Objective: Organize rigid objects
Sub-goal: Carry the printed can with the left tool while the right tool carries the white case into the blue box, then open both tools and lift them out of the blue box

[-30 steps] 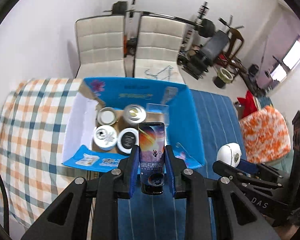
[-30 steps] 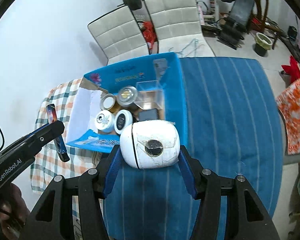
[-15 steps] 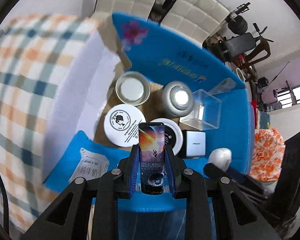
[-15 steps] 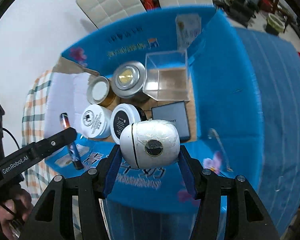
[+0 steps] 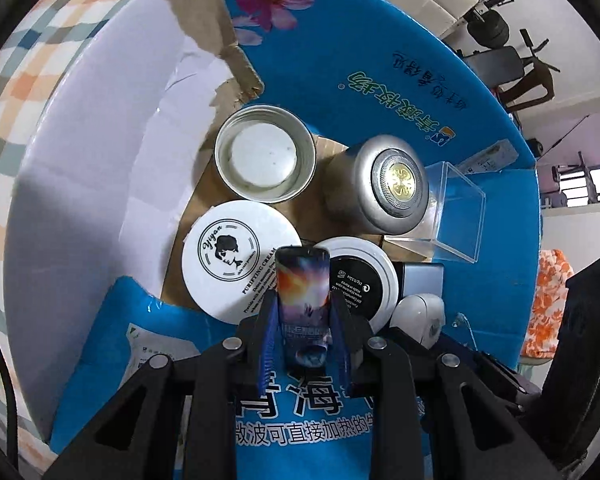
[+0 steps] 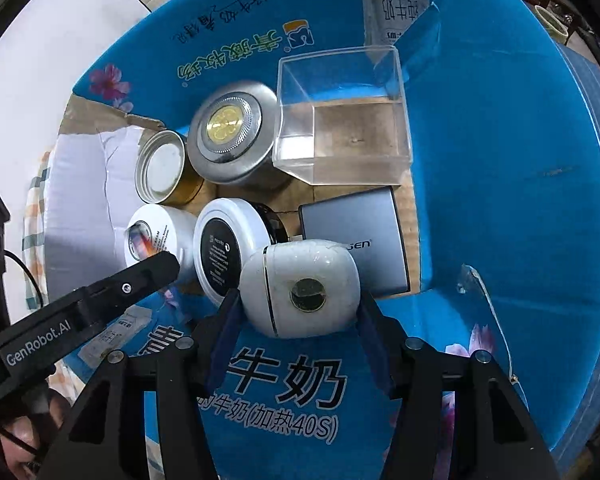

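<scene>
My left gripper (image 5: pixel 303 312) is shut on a slim printed tube (image 5: pixel 302 292) and holds it over the near edge of the open blue cardboard box (image 5: pixel 380 60), above the white cream jar (image 5: pixel 232 260). My right gripper (image 6: pixel 300 300) is shut on a white egg-shaped case (image 6: pixel 300 288), held over the box's near side, above the grey charger block (image 6: pixel 356 232). The box holds a black-and-white jar (image 6: pixel 228 248), a silver tin (image 6: pixel 232 136), an open gold tin (image 6: pixel 164 168) and a clear plastic box (image 6: pixel 348 120). The left gripper's finger also shows in the right wrist view (image 6: pixel 140 280).
The box's near flap (image 6: pixel 284 392) with large printed characters lies under both grippers. A white inner flap (image 5: pixel 100 140) lines the box's left side. A checked cloth (image 5: pixel 16 92) lies to the left, a blue striped cloth (image 6: pixel 596 92) to the right. Gym gear and chairs stand behind.
Both grippers have moved forward and down from above the table to just over the box's contents, each still holding its object. The box now fills both views.
</scene>
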{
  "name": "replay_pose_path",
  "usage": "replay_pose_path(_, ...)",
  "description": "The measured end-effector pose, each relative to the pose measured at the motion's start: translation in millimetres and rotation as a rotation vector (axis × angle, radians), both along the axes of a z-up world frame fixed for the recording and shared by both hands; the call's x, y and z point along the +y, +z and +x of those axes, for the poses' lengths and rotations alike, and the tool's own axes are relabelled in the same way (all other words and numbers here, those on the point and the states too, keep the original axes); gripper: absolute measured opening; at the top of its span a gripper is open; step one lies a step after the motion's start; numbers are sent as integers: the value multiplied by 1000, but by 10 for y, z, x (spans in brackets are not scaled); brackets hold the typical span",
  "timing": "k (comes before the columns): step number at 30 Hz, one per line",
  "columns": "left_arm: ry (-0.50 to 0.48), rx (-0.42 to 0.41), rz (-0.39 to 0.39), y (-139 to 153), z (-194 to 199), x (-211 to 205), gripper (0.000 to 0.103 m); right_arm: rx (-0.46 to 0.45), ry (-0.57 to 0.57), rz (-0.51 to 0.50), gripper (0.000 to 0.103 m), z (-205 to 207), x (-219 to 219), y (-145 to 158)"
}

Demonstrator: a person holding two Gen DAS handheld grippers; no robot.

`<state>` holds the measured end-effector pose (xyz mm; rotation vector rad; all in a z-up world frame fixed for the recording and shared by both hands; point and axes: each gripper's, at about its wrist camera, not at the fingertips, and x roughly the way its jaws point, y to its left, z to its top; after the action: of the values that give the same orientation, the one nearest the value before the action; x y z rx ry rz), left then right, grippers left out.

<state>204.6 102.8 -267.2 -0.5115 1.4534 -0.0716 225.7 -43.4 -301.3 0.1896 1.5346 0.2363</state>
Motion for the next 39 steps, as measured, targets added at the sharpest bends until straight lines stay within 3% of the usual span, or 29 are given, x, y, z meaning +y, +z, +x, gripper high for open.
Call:
replay_pose_path(4, -41, 13, 39, 31, 32, -80, 23, 35, -6, -31, 61, -2, 8, -39)
replay_pose_path(6, -57, 9, 77, 77, 29, -110, 24, 26, -2, -60, 71, -13, 17, -18)
replay_pose_path(9, -77, -27, 168, 200, -1, -151, 39, -5, 7, -106, 87, -60, -36, 79)
replay_pose_path(11, -87, -49, 225, 289, -20, -172, 56, -17, 16, -125, 88, -85, -35, 128)
replay_pose_path(16, -109, -93, 301, 451, -71, -182, 63, -68, 12, -192, 103, -144, -95, 316)
replay_pose_path(20, -102, -114, 337, 538, -133, -142, 98, -94, -4, -219, 103, -152, -160, 471)
replay_pose_path(29, -77, -160, 386, 897, -233, -72, 103, -124, -32, -199, 103, -285, -395, 898)
replay_pose_path(39, -92, -262, 435, 1874, -666, -288, 103, -233, -3, -124, 103, -754, -501, 2012)
